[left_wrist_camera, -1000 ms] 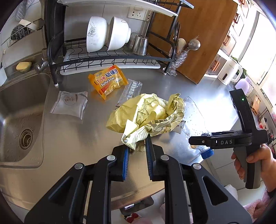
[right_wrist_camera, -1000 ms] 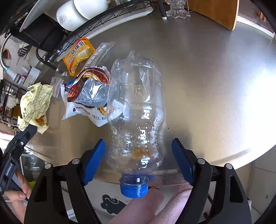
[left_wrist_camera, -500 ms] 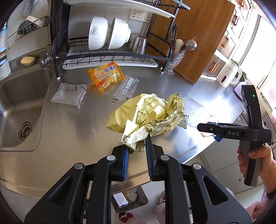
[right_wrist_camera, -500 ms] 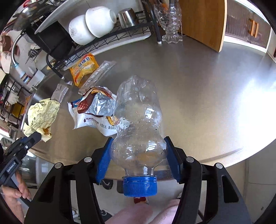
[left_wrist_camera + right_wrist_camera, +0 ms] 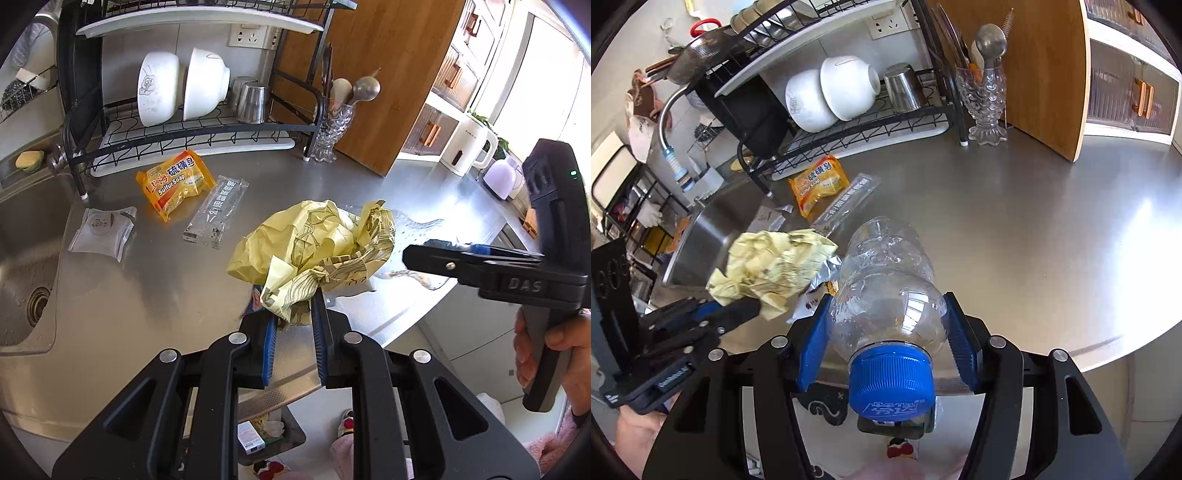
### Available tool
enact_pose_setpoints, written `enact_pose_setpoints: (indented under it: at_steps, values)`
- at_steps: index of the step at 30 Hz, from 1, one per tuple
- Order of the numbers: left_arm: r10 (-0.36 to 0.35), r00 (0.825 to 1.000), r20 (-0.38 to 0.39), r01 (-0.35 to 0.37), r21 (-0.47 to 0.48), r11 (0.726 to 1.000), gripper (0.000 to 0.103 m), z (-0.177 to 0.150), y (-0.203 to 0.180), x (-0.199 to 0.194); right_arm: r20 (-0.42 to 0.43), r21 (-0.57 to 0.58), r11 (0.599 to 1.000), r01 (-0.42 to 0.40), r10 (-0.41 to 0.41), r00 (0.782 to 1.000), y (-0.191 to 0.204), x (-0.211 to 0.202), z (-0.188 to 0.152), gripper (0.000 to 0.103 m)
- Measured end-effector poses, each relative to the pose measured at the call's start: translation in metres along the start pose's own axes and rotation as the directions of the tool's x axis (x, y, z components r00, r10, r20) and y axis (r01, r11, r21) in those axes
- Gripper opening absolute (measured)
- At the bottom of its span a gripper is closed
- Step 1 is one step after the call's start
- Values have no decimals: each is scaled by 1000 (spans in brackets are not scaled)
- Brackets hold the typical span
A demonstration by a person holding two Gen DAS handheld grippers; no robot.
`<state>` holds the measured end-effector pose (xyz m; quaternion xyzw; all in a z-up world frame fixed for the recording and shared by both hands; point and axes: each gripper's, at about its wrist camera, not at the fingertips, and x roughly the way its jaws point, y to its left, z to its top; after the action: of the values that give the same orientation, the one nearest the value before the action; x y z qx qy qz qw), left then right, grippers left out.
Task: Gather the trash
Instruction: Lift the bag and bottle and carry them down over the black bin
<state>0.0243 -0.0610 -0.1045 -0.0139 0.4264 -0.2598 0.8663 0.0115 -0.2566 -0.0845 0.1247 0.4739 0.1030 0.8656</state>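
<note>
My left gripper (image 5: 293, 317) is shut on a corner of a crumpled yellow paper wrapper (image 5: 314, 240), which hangs over the steel counter (image 5: 166, 295) near its front edge. My right gripper (image 5: 886, 332) is shut on the shoulder of a clear plastic bottle (image 5: 886, 273) with a blue cap (image 5: 891, 380). The bottle is raised off the counter, cap toward the camera. The yellow wrapper (image 5: 772, 266) and left gripper (image 5: 738, 310) sit just left of the bottle. A silver snack bag (image 5: 829, 271) lies partly hidden between them.
On the counter lie an orange soap packet (image 5: 175, 182), a clear sachet (image 5: 216, 210) and a white packet (image 5: 103, 230). Behind them stand a dish rack (image 5: 192, 129) and a glass utensil holder (image 5: 330, 136). The sink (image 5: 22, 258) is at the left. A bin (image 5: 269, 435) sits below the counter edge.
My right gripper's jaws closed onto the bottle and lifted it off the counter, tilting it up. The left gripper kept hold of the yellow wrapper and drifted sideways with it.
</note>
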Motion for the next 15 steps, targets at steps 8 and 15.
enact_pose_setpoints:
  at_steps: [8,15]
  values:
    - [5,1000,-22,-5,-16,1000,16,-11,5,4,47,29,999,-28,27,999,-9,-19,9,60]
    - [26,998,50,-22,-83,996,16,-12,21,-35,89,45,996,-83,78,993,-9,-33,21,60]
